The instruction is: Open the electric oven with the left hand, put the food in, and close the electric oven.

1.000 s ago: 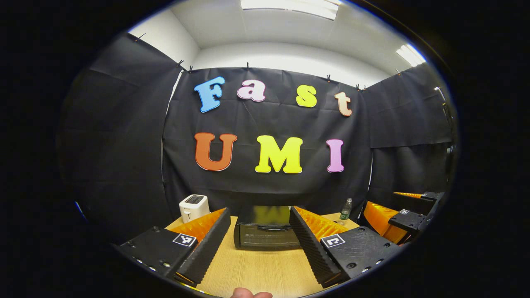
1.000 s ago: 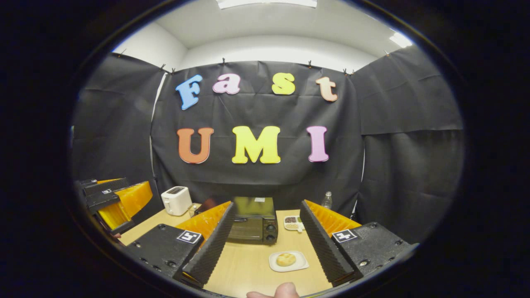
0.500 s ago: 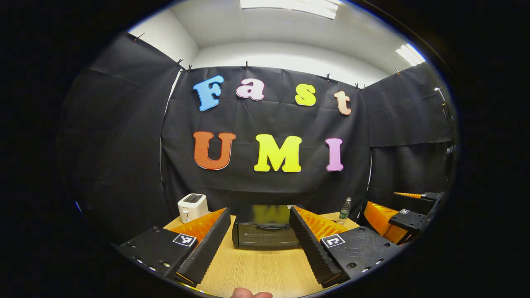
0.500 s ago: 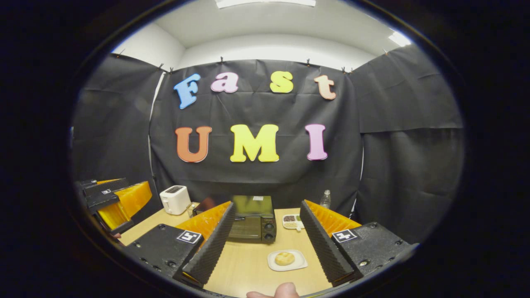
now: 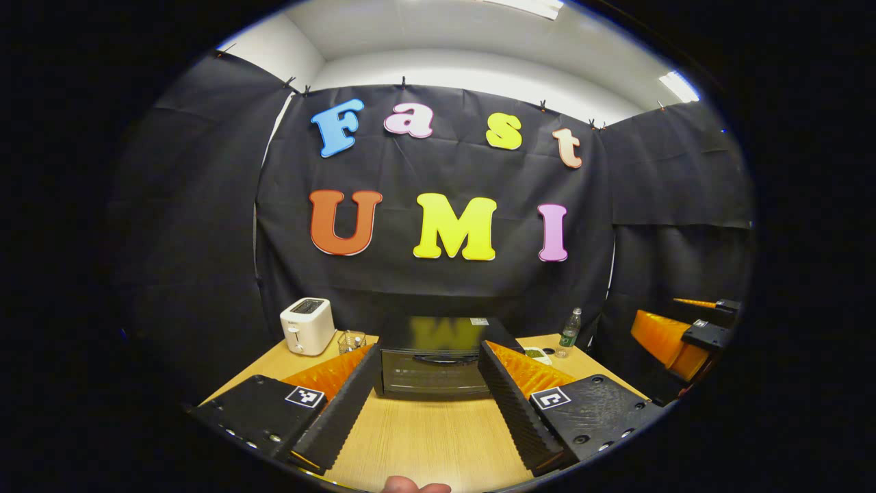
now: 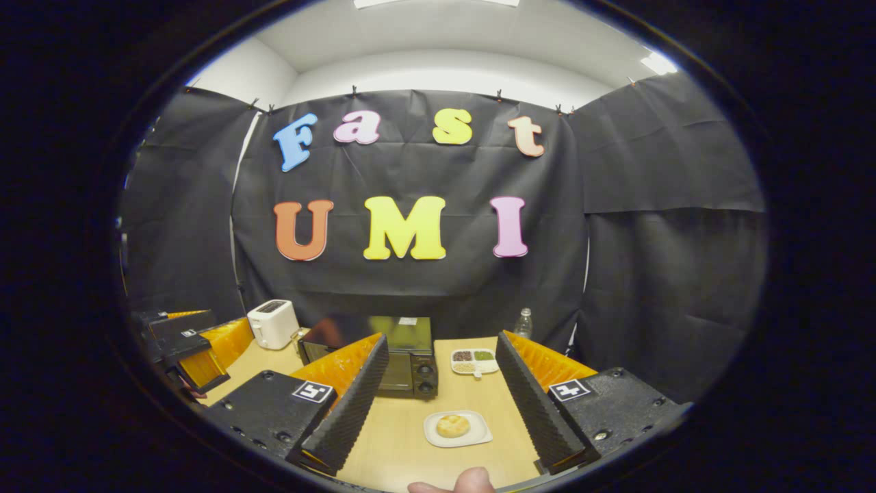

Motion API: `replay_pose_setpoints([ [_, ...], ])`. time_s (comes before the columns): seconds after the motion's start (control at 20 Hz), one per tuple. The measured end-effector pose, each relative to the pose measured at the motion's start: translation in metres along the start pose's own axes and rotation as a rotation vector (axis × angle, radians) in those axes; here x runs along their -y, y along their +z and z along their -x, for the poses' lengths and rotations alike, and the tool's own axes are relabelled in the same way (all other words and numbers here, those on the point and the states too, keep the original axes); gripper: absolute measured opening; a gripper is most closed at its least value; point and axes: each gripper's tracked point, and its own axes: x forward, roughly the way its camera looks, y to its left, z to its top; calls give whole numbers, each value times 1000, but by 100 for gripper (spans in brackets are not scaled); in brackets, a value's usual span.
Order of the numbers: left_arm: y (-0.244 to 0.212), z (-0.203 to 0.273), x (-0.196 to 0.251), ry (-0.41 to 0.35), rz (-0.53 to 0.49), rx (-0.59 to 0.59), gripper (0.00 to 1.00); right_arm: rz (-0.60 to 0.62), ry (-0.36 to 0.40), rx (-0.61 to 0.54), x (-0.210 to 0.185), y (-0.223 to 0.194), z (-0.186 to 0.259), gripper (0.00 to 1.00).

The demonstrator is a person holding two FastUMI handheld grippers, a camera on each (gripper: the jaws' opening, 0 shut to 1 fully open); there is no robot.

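— Where did the electric oven (image 6: 404, 356) sit?
— At the back of the tabletop (image 6: 404, 438), near its far edge, door facing the front edge.
— And left of it?
— The toaster (image 6: 272, 323) stood toward the back-left corner, a glass (image 5: 351, 340) between it and the oven.
— The right side?
— A divided dish (image 6: 473, 361) lay just right of the oven, a bottle (image 6: 523, 322) behind it at the far edge.
— The food?
— On a plate (image 6: 457, 428) before the oven, nearer the front edge.

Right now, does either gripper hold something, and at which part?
Nothing is held. The left gripper is open, facing the closed oven. The right gripper is open, with the bun on its plate ahead.
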Motion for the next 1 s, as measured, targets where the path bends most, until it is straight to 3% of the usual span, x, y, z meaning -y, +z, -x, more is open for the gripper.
replay_pose_setpoints([
  [0.35,-49,-91,38,-75,-14,-88,94,21,-108,-77,67,-23,-31,97],
  [0.7,-95,-211,33,-12,-31,-149,94,48,-164,-154,117,-42,-66,98],
  [0.95,-126,-250,23,31,-48,-211,94,21,-180,-224,134,-64,-86,100],
  [1.0,-122,-252,22,43,-60,-193,84,15,-178,-232,134,-66,-90,99],
])
